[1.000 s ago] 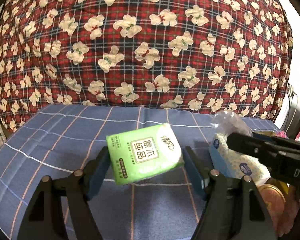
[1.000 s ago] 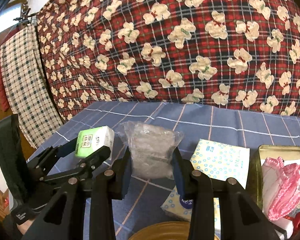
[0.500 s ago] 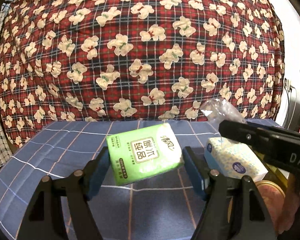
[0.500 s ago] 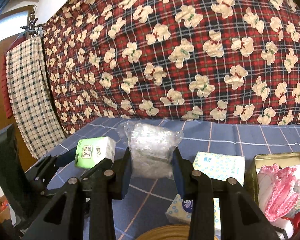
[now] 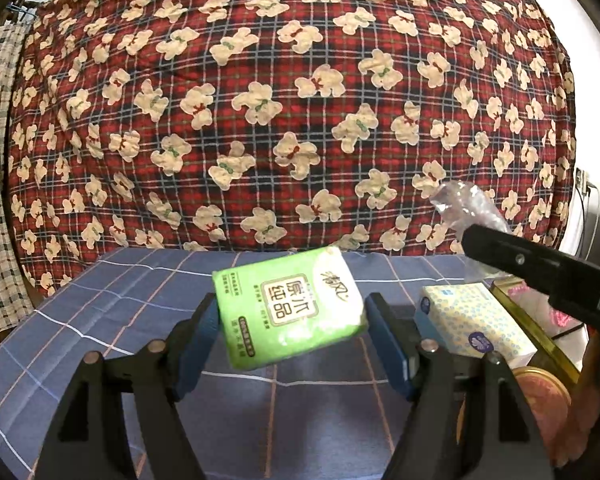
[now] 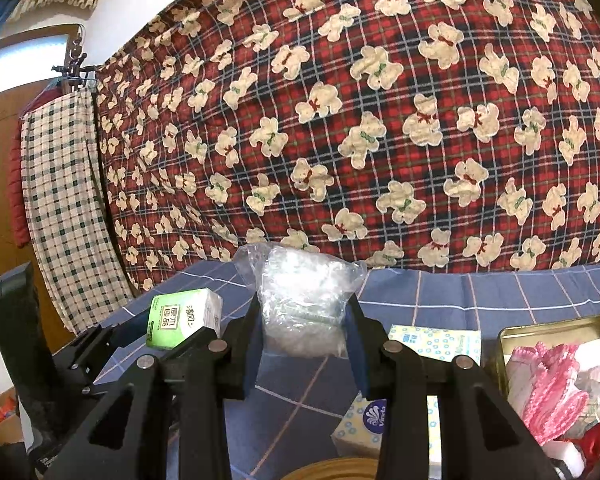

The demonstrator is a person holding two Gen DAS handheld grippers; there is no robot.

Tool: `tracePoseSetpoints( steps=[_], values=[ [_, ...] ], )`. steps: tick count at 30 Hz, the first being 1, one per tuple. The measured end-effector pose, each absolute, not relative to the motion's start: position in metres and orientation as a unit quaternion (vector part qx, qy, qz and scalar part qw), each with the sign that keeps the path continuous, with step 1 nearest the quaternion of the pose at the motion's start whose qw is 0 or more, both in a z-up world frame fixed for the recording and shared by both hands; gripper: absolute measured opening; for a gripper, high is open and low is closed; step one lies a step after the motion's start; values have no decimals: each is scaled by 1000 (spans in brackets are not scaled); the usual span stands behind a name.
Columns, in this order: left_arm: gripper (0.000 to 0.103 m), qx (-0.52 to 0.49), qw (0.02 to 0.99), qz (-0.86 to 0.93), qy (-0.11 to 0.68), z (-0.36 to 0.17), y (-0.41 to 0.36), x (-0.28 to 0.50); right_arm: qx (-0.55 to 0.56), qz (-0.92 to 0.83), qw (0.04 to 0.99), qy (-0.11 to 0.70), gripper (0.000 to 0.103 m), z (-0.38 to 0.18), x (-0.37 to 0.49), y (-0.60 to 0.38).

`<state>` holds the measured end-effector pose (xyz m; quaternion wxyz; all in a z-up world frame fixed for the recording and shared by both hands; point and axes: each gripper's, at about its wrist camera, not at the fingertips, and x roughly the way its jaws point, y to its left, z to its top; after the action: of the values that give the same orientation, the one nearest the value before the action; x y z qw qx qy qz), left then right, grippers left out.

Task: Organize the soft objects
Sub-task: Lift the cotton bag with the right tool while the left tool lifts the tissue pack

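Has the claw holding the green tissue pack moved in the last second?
Yes. The left claw with the green tissue pack rose: the blue checked cloth's far edge sits lower now.

A home, likely a bedroom: a red plaid quilt with bears fills the view at 12 o'clock, a checked cloth hangs on a hook at 9 o'clock, and a blue checked sheet lies below.

Brightness: even, moderate indoor light, colours clear.
Glare: blown-out white wall at the upper right of the left view; bright patch at the upper left of the right view.
Shadows: soft, faint.
Distortion: strong fisheye bulge, dark vignetted corners.
Focus: mostly sharp; the crinkled clear plastic bag glints.
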<state>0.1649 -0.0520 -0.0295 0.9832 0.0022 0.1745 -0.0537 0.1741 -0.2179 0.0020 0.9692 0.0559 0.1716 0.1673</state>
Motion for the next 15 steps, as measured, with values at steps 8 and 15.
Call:
tracePoseSetpoints(
  steps=[8, 15],
  values=[
    [73, 2, 988, -20, 151, -27, -48, 157, 61, 173, 971, 156, 39, 3, 169, -221],
    [73, -1, 989, 8, 146, -27, -43, 157, 71, 178, 971, 144, 39, 5, 166, -225]
  ],
)
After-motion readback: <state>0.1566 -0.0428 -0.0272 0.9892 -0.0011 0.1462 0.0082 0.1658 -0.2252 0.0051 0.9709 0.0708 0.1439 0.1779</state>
